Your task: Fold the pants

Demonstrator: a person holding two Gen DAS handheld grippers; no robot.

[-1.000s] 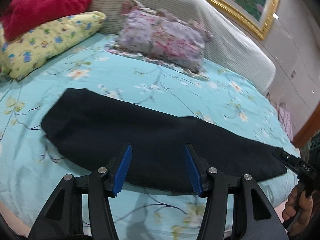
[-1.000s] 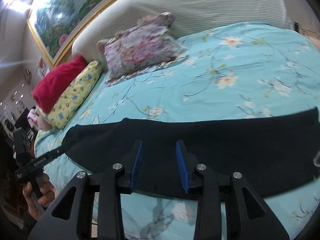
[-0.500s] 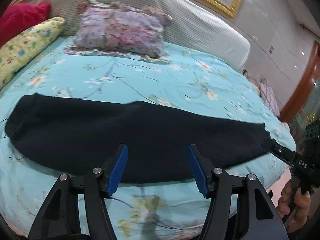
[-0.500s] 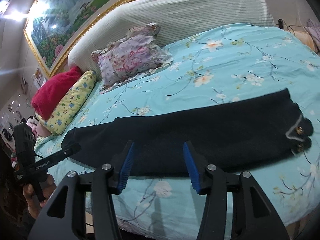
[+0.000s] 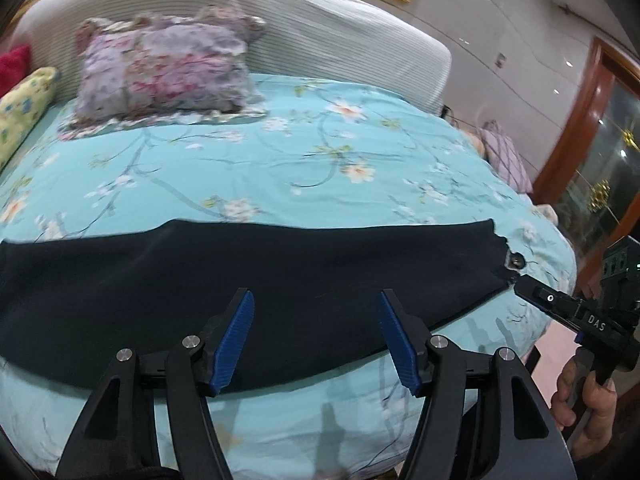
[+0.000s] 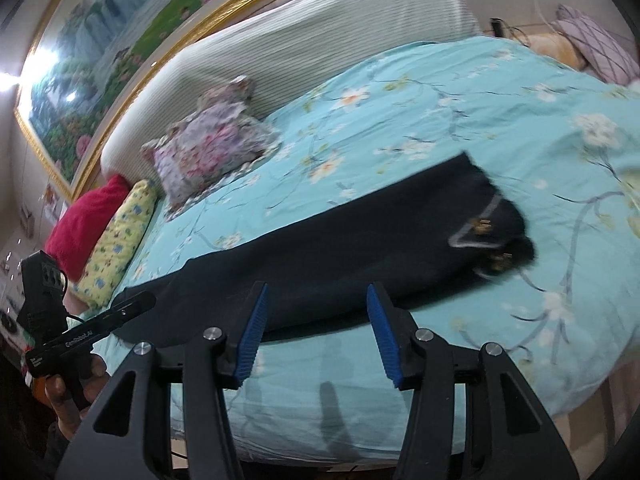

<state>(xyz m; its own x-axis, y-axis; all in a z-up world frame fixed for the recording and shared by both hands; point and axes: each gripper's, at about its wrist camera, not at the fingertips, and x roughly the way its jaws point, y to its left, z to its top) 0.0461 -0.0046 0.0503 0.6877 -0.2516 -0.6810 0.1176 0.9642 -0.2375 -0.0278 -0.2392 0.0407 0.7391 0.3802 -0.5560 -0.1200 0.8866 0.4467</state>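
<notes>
1. We carry two matching tools; our left gripper (image 5: pixel 314 336) has black plastic fingers (image 5: pixel 404 344) lined with ribbed blue pads (image 5: pixel 236 338).
2. Behind each pad, silver round screw heads (image 5: pixel 189 341) sit on black linkage arms with triangular cut-outs.
3. Our right gripper (image 6: pixel 316 330) has the same black frame, blue ribbed pads and silver screws.
4. Seen from the side, its body bears white lettering "DAS" (image 5: pixel 596 326).
5. The left tool's side reads "GenRobot.AI" (image 6: pixel 78 338) in white.
6. Our right hand (image 5: pixel 584 396) shows bare skin, as does our left hand (image 6: pixel 74 392).
</notes>
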